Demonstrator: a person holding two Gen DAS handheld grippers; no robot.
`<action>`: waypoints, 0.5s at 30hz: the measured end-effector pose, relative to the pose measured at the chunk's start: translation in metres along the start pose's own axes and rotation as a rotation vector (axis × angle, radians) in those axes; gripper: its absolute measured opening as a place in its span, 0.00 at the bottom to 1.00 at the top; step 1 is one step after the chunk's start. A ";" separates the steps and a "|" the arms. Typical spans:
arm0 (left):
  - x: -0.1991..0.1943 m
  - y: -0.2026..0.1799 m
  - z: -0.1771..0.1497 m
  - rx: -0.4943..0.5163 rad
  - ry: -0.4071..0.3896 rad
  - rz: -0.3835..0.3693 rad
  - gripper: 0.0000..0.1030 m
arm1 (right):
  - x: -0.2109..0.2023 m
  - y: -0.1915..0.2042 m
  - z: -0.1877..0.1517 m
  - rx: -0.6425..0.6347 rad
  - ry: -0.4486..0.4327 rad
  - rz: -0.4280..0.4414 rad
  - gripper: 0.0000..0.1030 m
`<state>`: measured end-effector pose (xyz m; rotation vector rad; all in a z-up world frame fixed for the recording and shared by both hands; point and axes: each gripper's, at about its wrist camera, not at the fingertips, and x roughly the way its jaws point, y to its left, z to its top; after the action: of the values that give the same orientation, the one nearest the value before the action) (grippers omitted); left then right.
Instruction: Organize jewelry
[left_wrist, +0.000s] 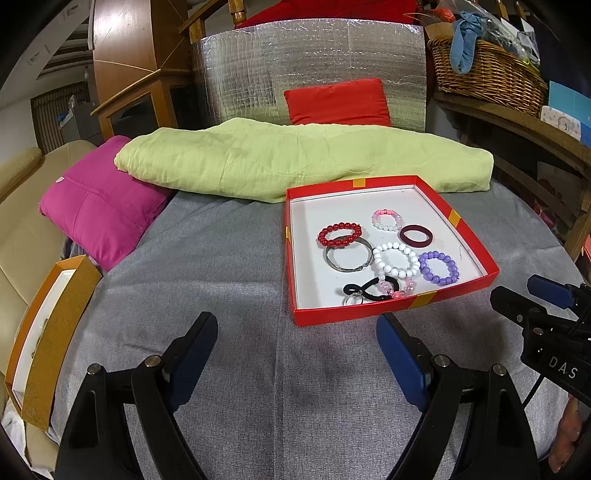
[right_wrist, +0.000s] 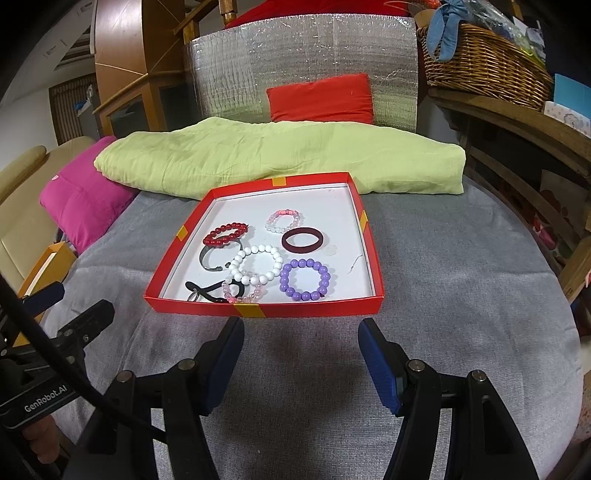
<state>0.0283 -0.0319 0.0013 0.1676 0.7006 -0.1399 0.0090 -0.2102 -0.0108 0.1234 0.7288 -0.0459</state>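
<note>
A shallow red box with a white floor lies on the grey cloth. In it are a red bead bracelet, a silver bangle, a white bead bracelet, a purple bead bracelet, a dark maroon ring bangle, a pink-white bead bracelet and a black cord with clear pink beads. My left gripper stands open before the box's near left corner. My right gripper stands open just in front of the box, holding nothing.
An orange box with a white inside sits at the cloth's left edge. A folded green blanket, a magenta cushion and a red cushion lie behind. A wicker basket rests on a wooden shelf at the right.
</note>
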 end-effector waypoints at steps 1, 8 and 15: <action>0.000 0.000 0.000 0.000 -0.001 0.001 0.86 | 0.000 0.000 0.000 0.000 -0.001 -0.001 0.66; -0.001 -0.001 0.000 0.003 -0.004 -0.001 0.86 | -0.001 0.001 0.001 0.002 -0.004 -0.001 0.66; -0.003 -0.001 0.001 0.002 -0.005 -0.004 0.86 | -0.002 0.001 0.001 0.005 -0.007 -0.002 0.66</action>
<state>0.0268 -0.0324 0.0037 0.1676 0.6955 -0.1449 0.0082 -0.2098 -0.0091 0.1276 0.7216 -0.0499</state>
